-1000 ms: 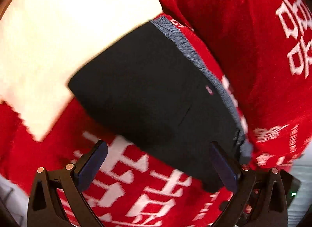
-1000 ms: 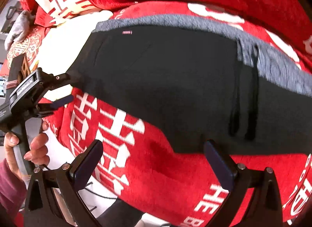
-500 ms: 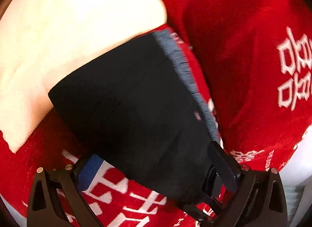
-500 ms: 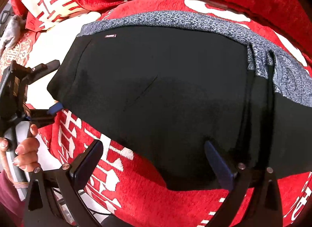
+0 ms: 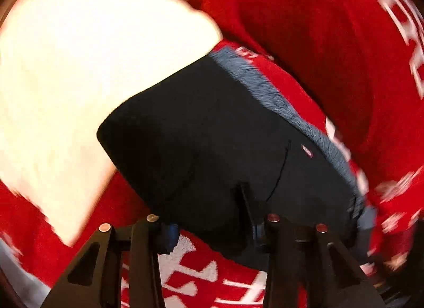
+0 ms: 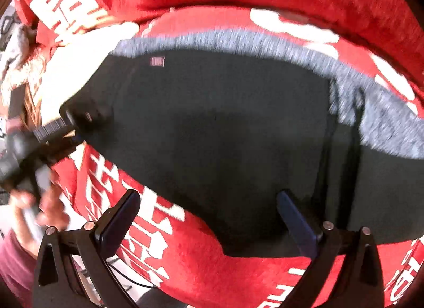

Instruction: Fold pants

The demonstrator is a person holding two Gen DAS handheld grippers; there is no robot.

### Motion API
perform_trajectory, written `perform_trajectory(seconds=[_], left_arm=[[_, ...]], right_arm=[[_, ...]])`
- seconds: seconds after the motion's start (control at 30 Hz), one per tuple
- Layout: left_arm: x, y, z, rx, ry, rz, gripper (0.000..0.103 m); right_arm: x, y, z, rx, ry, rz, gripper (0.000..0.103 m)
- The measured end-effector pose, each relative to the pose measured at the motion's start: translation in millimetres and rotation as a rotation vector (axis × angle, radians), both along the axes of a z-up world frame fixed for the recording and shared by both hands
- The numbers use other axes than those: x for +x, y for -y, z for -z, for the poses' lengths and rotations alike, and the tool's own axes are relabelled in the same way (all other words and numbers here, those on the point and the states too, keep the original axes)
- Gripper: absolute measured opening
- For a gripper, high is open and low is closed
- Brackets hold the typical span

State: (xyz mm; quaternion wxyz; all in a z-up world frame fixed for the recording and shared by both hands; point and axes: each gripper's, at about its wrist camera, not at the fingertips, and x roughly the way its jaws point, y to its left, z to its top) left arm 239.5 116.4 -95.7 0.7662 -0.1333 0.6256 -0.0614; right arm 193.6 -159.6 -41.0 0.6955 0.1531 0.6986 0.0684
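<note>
Black pants [image 5: 217, 138] with a grey waistband [image 5: 278, 101] lie folded on a red blanket with white characters [image 5: 331, 43]. They also show in the right wrist view [image 6: 225, 128], with the grey waistband [image 6: 265, 40] along the far edge. My left gripper [image 5: 209, 218] is shut on the pants' near edge, one finger on top of the fabric and one under it. It shows in the right wrist view [image 6: 76, 125] at the pants' left corner. My right gripper [image 6: 209, 212] is open, its fingers astride the pants' near edge, nothing held.
A white cushion or sheet [image 5: 87, 75] lies left of the pants, under their far corner. The red blanket [image 6: 238, 268] covers the surface all round. The person's hand [image 6: 45, 207] holds the left gripper's handle at the left edge.
My left gripper closed from wide open onto the near edge of the pants. My right gripper moved in closer over the pants and stayed open.
</note>
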Motion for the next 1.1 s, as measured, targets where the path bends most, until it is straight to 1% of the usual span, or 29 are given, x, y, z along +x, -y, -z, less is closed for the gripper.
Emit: perform_trajectory(seconds=[0.03, 0.07, 0.13, 0.17, 0.23, 0.27, 0.3, 0.37, 0.4, 0.43, 0.57, 0.63, 0.67, 0.7, 0.73, 0.77, 0.8, 0.87, 0.93, 1.1], left_arm=[[-3.3, 13.1, -8.0, 0.089, 0.048, 0.067, 0.038], [-9.4, 30.9, -16.1, 0.198, 0.113, 0.15, 0.038], [-24.6, 60.1, -23.0, 0.374, 0.217, 0.29, 0.038], [-35.5, 76.5, -23.6, 0.466, 0.272, 0.376, 0.038], [-46.9, 92.5, -22.3, 0.554, 0.329, 0.463, 0.038], [-52.5, 98.0, -20.9, 0.589, 0.35, 0.501, 0.038], [-55.6, 100.6, -20.4, 0.607, 0.361, 0.523, 0.038], [-60.7, 102.9, -19.6, 0.634, 0.377, 0.562, 0.038], [-61.9, 104.4, -19.6, 0.639, 0.378, 0.571, 0.038], [-63.3, 105.3, -20.1, 0.643, 0.382, 0.58, 0.038], [-67.1, 108.2, -21.3, 0.66, 0.4, 0.605, 0.038], [-67.4, 112.7, -20.7, 0.666, 0.411, 0.609, 0.038], [-65.9, 112.9, -18.9, 0.666, 0.413, 0.609, 0.038], [-66.9, 112.0, -19.3, 0.668, 0.415, 0.612, 0.038], [-67.3, 112.7, -19.3, 0.67, 0.416, 0.616, 0.038], [-71.4, 114.5, -20.1, 0.669, 0.414, 0.624, 0.038], [-75.7, 117.1, -21.3, 0.66, 0.41, 0.634, 0.038], [-79.5, 118.3, -26.5, 0.661, 0.43, 0.642, 0.038], [-78.9, 118.5, -36.6, 0.657, 0.451, 0.644, 0.038], [-85.2, 134.3, -79.3, 0.616, 0.512, 0.629, 0.038]], right_arm=[[10.8, 4.2, -9.0, 0.01, 0.016, 0.014, 0.103], [17.1, 7.4, -15.3, 0.021, 0.025, 0.023, 0.103], [40.2, 8.4, -26.1, 0.048, 0.03, 0.025, 0.103], [55.0, 5.8, -32.1, 0.073, 0.029, 0.021, 0.103], [81.4, -5.8, -42.6, 0.123, 0.033, -0.006, 0.103], [97.3, -17.1, -47.2, 0.149, 0.024, -0.041, 0.103], [109.8, -29.2, -49.4, 0.168, 0.008, -0.075, 0.103], [132.7, -59.1, -46.3, 0.202, -0.057, -0.152, 0.103], [137.8, -70.8, -45.2, 0.207, -0.079, -0.179, 0.103], [147.1, -91.1, -40.5, 0.209, -0.106, -0.231, 0.103], [157.9, -145.2, -20.5, 0.158, -0.186, -0.38, 0.103], [157.9, -158.9, -11.5, 0.166, -0.227, -0.416, 0.103], [158.2, -166.0, -4.1, 0.161, -0.251, -0.428, 0.101], [159.1, -170.1, 2.3, 0.152, -0.276, -0.435, 0.097], [158.5, -171.2, 10.0, 0.142, -0.306, -0.43, 0.075], [157.2, -169.5, 19.1, 0.142, -0.348, -0.413, 0.029], [156.2, -166.6, 24.2, 0.149, -0.369, -0.396, 0.019], [153.4, -159.3, 20.5, 0.168, -0.341, -0.388, 0.019], [149.3, -150.1, 8.6, 0.195, -0.293, -0.376, 0.018], [134.3, -103.2, -27.4, 0.321, -0.173, -0.281, 0.018]])
